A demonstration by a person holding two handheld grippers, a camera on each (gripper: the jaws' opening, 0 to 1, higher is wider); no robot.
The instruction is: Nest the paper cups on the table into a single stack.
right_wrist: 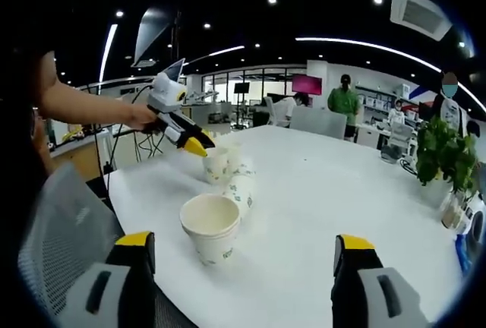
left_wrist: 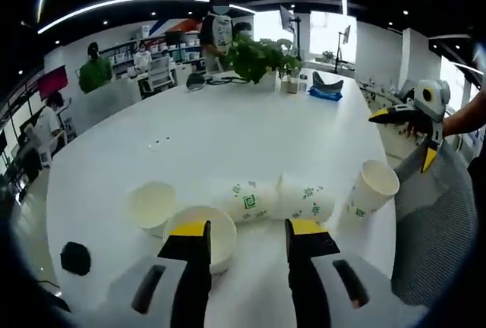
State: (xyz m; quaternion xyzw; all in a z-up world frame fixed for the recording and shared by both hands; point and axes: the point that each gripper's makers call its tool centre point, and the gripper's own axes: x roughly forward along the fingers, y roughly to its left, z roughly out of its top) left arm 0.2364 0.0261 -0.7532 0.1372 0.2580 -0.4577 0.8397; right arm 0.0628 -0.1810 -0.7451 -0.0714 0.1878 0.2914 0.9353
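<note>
1. Upright paper cup [left_wrist: 153, 204], white, mouth up; ahead-left of the left gripper [left_wrist: 247, 246].
2. Upright cup [left_wrist: 203, 236], just behind the left jaw tip.
3. Two printed cups [left_wrist: 277, 200], lying sideways, ahead between the jaws.
4. Tilted printed cup [left_wrist: 370, 188], ahead-right.

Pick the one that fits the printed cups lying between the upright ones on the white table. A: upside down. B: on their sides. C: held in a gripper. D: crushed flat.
B: in the left gripper view the printed cups lie on their sides on the table, beyond the left gripper.
</note>
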